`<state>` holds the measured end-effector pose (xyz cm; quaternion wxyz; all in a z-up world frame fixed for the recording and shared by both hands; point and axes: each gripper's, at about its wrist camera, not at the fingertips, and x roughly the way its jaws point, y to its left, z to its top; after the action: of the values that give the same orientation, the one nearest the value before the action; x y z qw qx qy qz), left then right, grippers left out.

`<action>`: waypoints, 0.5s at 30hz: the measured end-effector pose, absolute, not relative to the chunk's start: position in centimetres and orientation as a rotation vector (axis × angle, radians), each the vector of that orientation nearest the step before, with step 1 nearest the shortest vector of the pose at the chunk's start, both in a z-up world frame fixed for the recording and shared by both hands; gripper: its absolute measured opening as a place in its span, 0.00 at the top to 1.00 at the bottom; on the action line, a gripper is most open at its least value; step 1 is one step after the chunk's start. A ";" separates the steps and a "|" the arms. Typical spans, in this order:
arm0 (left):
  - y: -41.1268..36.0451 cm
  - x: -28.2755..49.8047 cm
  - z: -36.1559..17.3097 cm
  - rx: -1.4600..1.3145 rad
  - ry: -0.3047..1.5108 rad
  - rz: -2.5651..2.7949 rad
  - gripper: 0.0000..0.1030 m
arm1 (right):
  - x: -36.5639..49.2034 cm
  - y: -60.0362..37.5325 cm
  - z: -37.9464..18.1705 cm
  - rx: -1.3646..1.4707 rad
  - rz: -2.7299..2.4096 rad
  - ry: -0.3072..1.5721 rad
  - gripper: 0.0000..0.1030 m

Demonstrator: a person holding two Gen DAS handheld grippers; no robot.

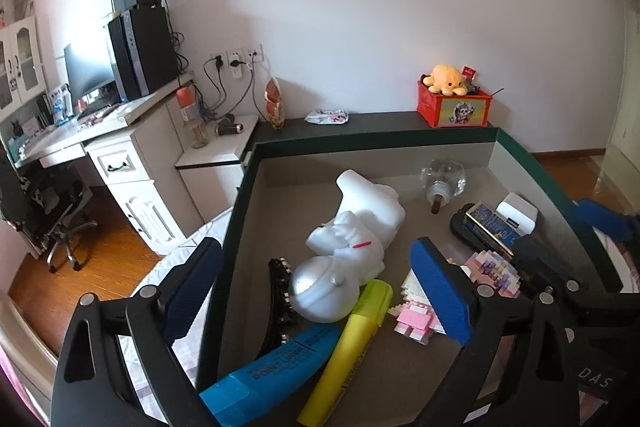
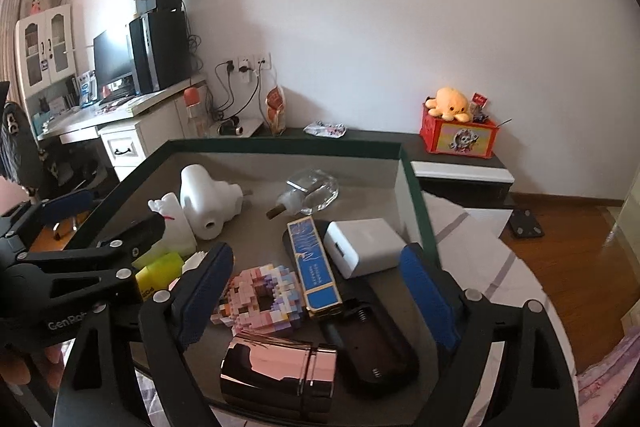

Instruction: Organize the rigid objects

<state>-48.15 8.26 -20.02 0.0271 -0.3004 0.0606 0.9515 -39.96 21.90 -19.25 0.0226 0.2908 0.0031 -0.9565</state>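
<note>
The items being sorted lie in a shallow green-rimmed box (image 1: 360, 143) with a grey floor, whose raised walls keep loose pieces from sliding off onto the bed. At the left of the box, the left gripper (image 1: 320, 291) stands wide open with nothing between its blue pads; one finger hangs outside the left wall and the other over the floor, so it straddles the rim rather than any object. Beneath it lie a blue marker (image 1: 272, 367) and a yellow marker (image 1: 352, 343), side by side and touching, probably grouped as like items. Just beyond them rests a white figure (image 1: 360, 223) on its side with its silver helmet (image 1: 324, 287) against the yellow marker's cap. Further back a clear glass bottle (image 1: 442, 179) lies tipped over, near the rear wall. To the right, the right gripper (image 2: 320, 291) is likewise wide open and holds nothing. Between its fingers, but not touched by them, are a pink block model (image 2: 260, 299), a blue and gold case (image 2: 316, 267), a black battery holder (image 2: 372, 339) and a shiny pink cylinder (image 2: 276, 367). A white charger (image 2: 364, 247) sits just beside the case near the right wall. The placement step appears complete on this side.
</note>
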 end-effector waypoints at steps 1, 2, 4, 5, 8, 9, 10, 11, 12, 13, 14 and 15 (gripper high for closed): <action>8.1 -48.1 -20.0 -0.926 0.185 2.949 0.04 | -39.9 21.9 -19.1 0.896 -2.984 0.024 0.05; 8.0 -48.2 -20.0 -0.927 0.170 2.942 0.03 | -39.7 22.0 -19.0 0.883 -3.003 0.035 0.00; 7.8 -48.1 -19.8 -0.919 0.135 2.931 0.02 | -39.5 22.1 -18.6 0.848 -3.018 0.043 0.00; 7.8 -48.1 -19.7 -0.914 0.133 2.931 0.02 | -39.3 22.1 -18.4 0.834 -3.024 0.046 0.00; 7.9 -48.0 -19.6 -0.898 0.139 2.933 0.01 | -39.3 22.1 -18.3 0.822 -3.031 0.053 0.00; 7.8 -48.0 -19.6 -0.898 0.131 2.929 0.01 | -39.2 22.2 -18.2 0.823 -3.031 0.049 0.00; 7.8 -48.1 -19.6 -0.905 0.120 2.922 0.01 | -39.2 22.3 -18.2 0.822 -3.031 0.043 0.00; 7.7 -48.1 -19.7 -0.909 0.114 2.916 0.01 | -39.2 22.4 -18.2 0.823 -3.031 0.040 0.00; 7.8 -48.1 -19.7 -0.910 0.111 2.914 0.01 | -39.2 22.4 -18.2 0.827 -3.031 0.036 0.00; 7.8 -48.1 -19.7 -0.912 0.114 2.912 0.01 | -39.2 22.5 -18.3 0.830 -3.030 0.032 0.00; 7.8 -48.1 -19.7 -0.911 0.119 2.914 0.01 | -39.3 22.6 -18.4 0.834 -3.028 0.027 0.00; 7.9 -48.1 -19.7 -0.907 0.120 2.915 0.01 | -39.3 22.6 -18.4 0.836 -3.027 0.021 0.00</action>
<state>-48.09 7.85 -19.69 0.0431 -0.2965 0.0392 0.9533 -39.26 22.59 -18.40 0.0008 0.2664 0.0067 -0.9639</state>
